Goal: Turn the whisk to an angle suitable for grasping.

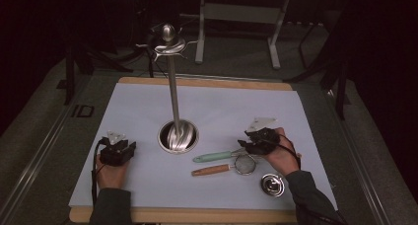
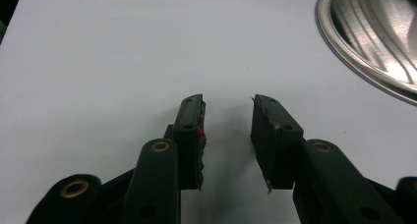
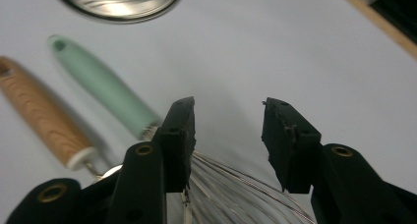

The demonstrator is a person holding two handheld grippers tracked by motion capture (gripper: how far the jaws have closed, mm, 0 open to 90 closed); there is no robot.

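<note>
A steel stand has its round base (image 1: 178, 136) in the middle of the white sheet, and its pole rises to a hooked top (image 1: 169, 42). Right of the base lie a whisk with a mint-green handle (image 1: 213, 156) and a small strainer with a wooden handle (image 1: 211, 169). My right gripper (image 1: 245, 146) hovers over the whisk's wire end, jaws open. In the right gripper view (image 3: 228, 111) the whisk wires (image 3: 231, 194) run under the jaws with no pad pressing on them, and the green handle (image 3: 103, 86) lies beyond. My left gripper (image 1: 120, 148) rests left of the base, open and empty (image 2: 227, 111).
A small round steel piece (image 1: 272, 184) lies near the front right of the sheet. The stand's base rim (image 2: 373, 37) is close on the right ahead of the left jaws. The wooden board edge (image 1: 197, 215) runs along the front.
</note>
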